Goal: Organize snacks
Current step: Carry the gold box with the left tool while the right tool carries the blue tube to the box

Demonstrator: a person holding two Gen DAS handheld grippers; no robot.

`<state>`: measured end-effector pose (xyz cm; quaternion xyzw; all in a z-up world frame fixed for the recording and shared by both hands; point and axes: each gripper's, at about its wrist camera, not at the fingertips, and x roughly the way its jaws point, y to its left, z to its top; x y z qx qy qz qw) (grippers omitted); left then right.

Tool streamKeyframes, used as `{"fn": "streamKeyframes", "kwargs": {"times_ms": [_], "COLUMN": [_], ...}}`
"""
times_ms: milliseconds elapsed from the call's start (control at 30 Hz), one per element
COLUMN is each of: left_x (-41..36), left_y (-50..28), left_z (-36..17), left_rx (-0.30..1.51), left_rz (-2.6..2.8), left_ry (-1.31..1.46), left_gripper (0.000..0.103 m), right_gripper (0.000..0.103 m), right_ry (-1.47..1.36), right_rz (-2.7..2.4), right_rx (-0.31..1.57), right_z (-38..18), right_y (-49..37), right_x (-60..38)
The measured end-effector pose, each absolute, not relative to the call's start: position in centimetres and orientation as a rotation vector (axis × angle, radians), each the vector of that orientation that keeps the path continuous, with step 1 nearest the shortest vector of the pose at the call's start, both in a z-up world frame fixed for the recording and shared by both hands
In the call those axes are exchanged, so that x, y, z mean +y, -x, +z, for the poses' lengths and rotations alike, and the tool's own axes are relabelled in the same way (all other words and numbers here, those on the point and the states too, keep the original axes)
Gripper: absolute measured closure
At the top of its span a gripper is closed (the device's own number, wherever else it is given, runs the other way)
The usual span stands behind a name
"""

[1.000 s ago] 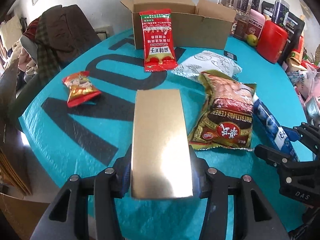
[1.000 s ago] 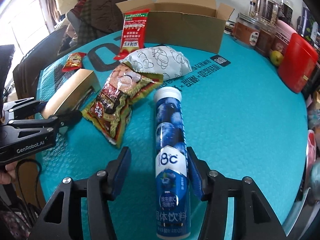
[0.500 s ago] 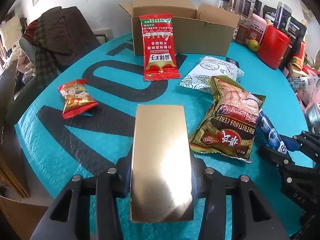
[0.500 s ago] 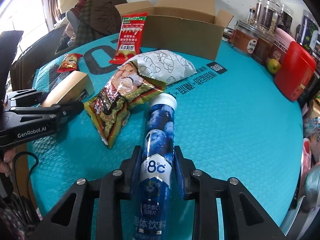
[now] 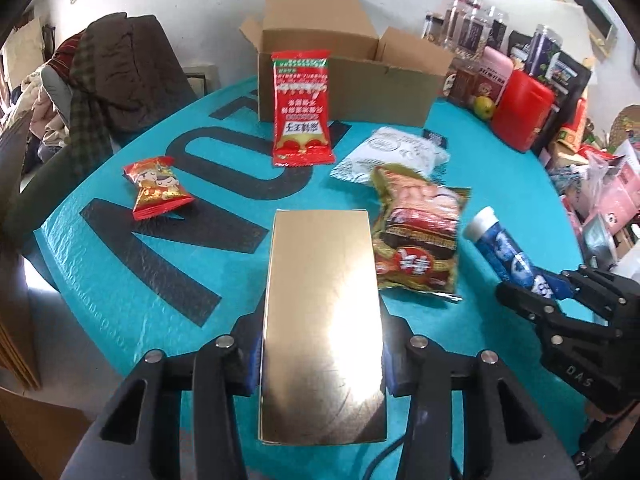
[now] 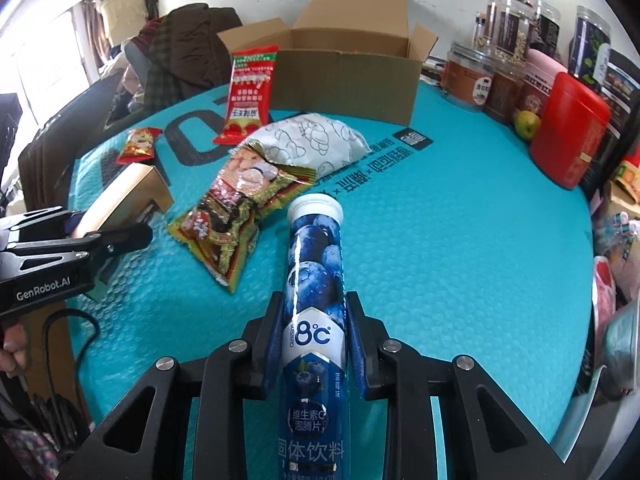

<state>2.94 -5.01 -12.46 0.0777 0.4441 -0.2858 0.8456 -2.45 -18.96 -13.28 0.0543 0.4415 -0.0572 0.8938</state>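
My left gripper [image 5: 322,356] is shut on a shiny gold box [image 5: 324,320], its pads pressing both long sides at the near end. The right wrist view shows this box [image 6: 132,192] at far left, lifted a little off the mat. My right gripper [image 6: 314,336] is shut on a blue blueberry-print tube [image 6: 316,264] with a white cap pointing away. An open cardboard box [image 5: 360,80] stands at the back of the table. In front of it lie a long red packet [image 5: 302,112], a small red candy packet [image 5: 158,186], a white bag [image 5: 394,152] and a brown-gold nut bag [image 5: 420,232].
A teal bubble mat [image 6: 440,220] covers the round table. Jars, a red tin [image 6: 568,120] and a green fruit [image 6: 526,124] crowd the back right edge. A chair piled with clothes [image 5: 112,80] stands beyond the left rim. A person's hand [image 6: 10,348] shows at the left.
The right jaws have closed from wide apart onto the blue tube. The left gripper has risen slightly with the gold box in its grip.
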Motion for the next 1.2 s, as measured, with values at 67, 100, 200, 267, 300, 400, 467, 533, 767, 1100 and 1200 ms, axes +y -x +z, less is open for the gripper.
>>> {"fn": "streamKeyframes", "kwargs": {"times_ms": [67, 100, 200, 267, 300, 400, 467, 533, 767, 1100, 1200], "left_x": [-4.9, -4.9, -4.8, -4.7, -4.8, -5.1, -5.3, -5.5, -6.4, -8.0, -8.6], "left_y": [-2.4, -2.1, -1.4, -1.1, -1.1, -0.8, -0.7, -0.7, -1.1, -3.0, -3.8], "left_z": [-12.0, -11.7, -10.9, -10.5, -10.2, -9.6, -9.2, -8.6, -6.5, -2.9, -1.6], "left_rx": [0.926, 0.918, 0.894, 0.887, 0.883, 0.864, 0.854, 0.843, 0.788, 0.692, 0.658], "left_rz": [-0.617, -0.623, -0.638, -0.651, -0.658, -0.675, -0.687, -0.704, -0.74, -0.76, -0.754], "left_ry": [-0.157, -0.155, -0.151, -0.138, -0.132, -0.131, -0.129, -0.123, -0.105, -0.101, -0.106], "left_gripper": [0.059, 0.059, 0.059, 0.059, 0.059, 0.059, 0.059, 0.059, 0.059, 0.059, 0.059], "right_gripper": [0.075, 0.075, 0.075, 0.075, 0.075, 0.075, 0.075, 0.075, 0.075, 0.075, 0.075], "right_ry": [-0.11, -0.112, -0.119, -0.124, -0.128, -0.143, -0.15, -0.152, -0.156, -0.121, -0.112], "right_rz": [-0.112, -0.107, -0.095, -0.089, -0.088, -0.089, -0.088, -0.084, -0.079, -0.068, -0.066], "right_rx": [0.904, 0.898, 0.882, 0.871, 0.866, 0.85, 0.835, 0.822, 0.775, 0.704, 0.687], "right_z": [-12.9, -12.7, -12.3, -12.1, -11.9, -11.4, -10.9, -10.4, -8.4, -4.8, -3.7], "right_y": [2.9, 3.2, 3.8, 4.2, 4.5, 4.9, 5.2, 5.3, 5.2, 3.2, 2.3], "right_x": [-18.6, -18.5, -18.1, -17.9, -17.8, -17.7, -17.7, -17.7, -17.9, -18.9, -19.4]}}
